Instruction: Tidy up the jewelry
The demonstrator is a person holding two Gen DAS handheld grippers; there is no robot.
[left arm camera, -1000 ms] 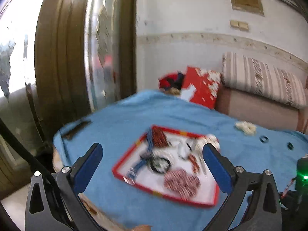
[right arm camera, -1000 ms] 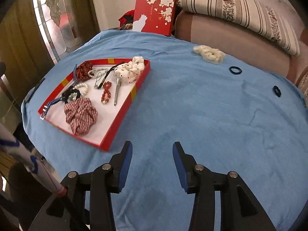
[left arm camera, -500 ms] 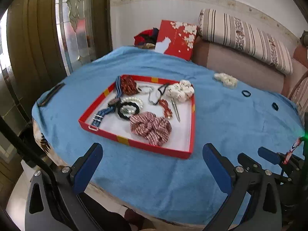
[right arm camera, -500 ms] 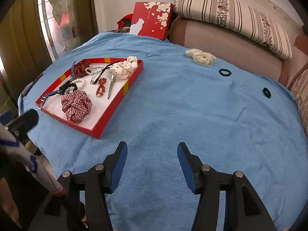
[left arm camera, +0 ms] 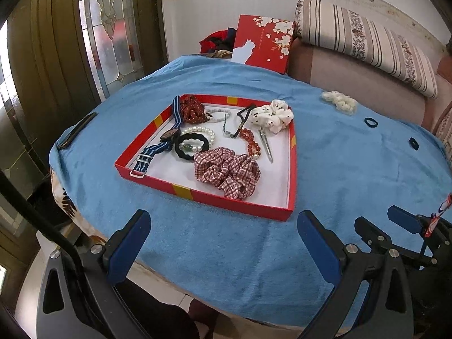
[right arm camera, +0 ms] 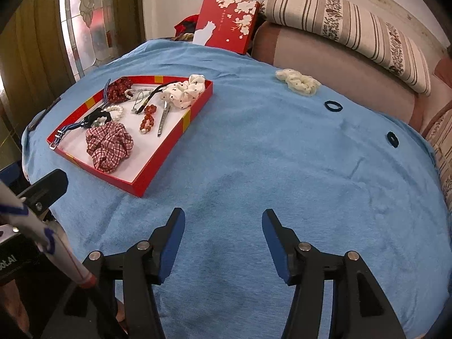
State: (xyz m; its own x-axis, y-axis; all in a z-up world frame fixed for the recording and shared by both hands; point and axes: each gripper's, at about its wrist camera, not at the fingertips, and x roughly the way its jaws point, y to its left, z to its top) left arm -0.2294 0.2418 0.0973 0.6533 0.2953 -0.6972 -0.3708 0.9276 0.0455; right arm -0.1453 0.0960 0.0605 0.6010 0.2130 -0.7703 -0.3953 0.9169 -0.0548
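Note:
A red tray (left arm camera: pixel 234 202) lies on the blue cloth, left of centre. It holds a plaid scrunchie (left arm camera: pixel 228 171), a white dotted scrunchie (left arm camera: pixel 272 115), a striped-strap watch (left arm camera: pixel 158 149), bead bracelets and a metal clip. Out on the cloth, far right, lie a cream scrunchie (right arm camera: pixel 298 80) and two black hair ties (right arm camera: pixel 333 106) (right arm camera: pixel 392 139). My left gripper (left arm camera: pixel 223 220) hangs open over the near table edge, short of the tray. My right gripper (right arm camera: pixel 223 214) stands open above bare cloth, right of the tray (right arm camera: pixel 169 147), with nothing between its fingers.
A red gift box (left arm camera: pixel 262 43) with a white cat leans at the table's far side beside a sofa with a striped cushion (left arm camera: pixel 367 39). A flat dark object (left arm camera: pixel 76 130) lies at the cloth's left edge. A glazed wooden door stands to the left.
The left gripper has tipped downward and sunk, so the whole tray now sits in its view. The right gripper's jaws have spread wider; it has hardly shifted.

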